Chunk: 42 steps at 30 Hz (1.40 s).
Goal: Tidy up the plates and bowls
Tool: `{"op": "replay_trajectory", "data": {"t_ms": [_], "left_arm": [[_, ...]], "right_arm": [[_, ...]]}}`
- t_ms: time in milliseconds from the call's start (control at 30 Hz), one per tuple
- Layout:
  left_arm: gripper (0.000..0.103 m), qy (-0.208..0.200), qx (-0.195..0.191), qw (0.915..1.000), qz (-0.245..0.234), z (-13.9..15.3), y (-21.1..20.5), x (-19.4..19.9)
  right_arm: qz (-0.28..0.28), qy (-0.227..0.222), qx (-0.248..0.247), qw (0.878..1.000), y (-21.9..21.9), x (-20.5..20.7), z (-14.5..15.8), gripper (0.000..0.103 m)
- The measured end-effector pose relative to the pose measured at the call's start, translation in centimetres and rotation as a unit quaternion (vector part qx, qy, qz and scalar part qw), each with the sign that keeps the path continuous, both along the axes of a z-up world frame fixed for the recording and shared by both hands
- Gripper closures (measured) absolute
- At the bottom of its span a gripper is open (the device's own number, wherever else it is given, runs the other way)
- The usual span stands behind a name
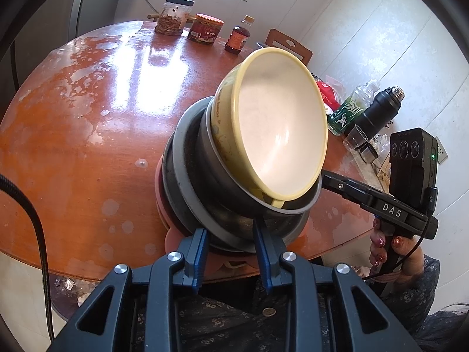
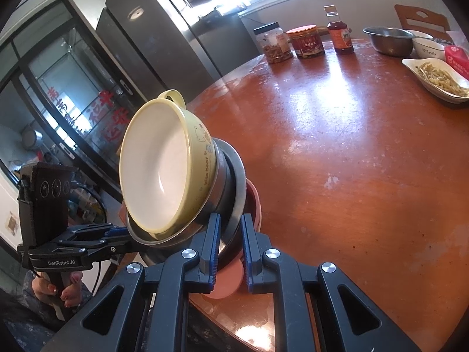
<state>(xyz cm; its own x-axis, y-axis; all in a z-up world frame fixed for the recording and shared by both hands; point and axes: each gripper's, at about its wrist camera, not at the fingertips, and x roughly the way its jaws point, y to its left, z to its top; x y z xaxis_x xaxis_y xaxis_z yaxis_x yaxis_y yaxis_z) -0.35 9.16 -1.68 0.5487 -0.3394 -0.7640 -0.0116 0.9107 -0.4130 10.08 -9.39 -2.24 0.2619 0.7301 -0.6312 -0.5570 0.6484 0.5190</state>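
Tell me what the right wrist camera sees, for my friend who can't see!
A yellow cartoon-bear bowl sits nested in stacked steel bowls on a pink plate, tilted and gripped by both grippers: right gripper on the stack's near rim, left gripper at its left. Jars stand across the round orange table.

Both cameras look down along their fingers, very close to one tilted stack of nested bowls [image 1: 263, 152] [image 2: 176, 176], from opposite sides.

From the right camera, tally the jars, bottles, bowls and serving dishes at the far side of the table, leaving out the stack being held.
Jars: 2, black-lidded jar, red-lidded jar
Bottles: 1, sauce bottle
Bowls: 2, steel bowl, white bowl
Serving dishes: 1, white dish
Total: 6
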Motion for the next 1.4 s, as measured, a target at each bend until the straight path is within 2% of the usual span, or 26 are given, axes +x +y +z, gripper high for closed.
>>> {"op": "replay_trajectory", "data": {"t_ms": [733, 967, 1400], "left_arm": [[0.073, 0.0, 0.004, 1.0, -0.003, -0.01, 0.03, 0.08], [0.072, 0.002, 0.008, 1.0, -0.002, -0.07, -0.04, 0.1], [0.07, 0.006, 0.021, 0.9997, 0.003, 0.25, -0.16, -0.2]], "right_arm": [[-0.011, -0.011, -0.028, 0.999, -0.01, -0.09, 0.14, 0.079], [-0.02, -0.012, -0.031, 0.999, -0.48, -0.12, 0.27, 0.069], [-0.015, -0.018, -0.035, 0.999, -0.44, -0.42, 0.64, 0.068]]}}
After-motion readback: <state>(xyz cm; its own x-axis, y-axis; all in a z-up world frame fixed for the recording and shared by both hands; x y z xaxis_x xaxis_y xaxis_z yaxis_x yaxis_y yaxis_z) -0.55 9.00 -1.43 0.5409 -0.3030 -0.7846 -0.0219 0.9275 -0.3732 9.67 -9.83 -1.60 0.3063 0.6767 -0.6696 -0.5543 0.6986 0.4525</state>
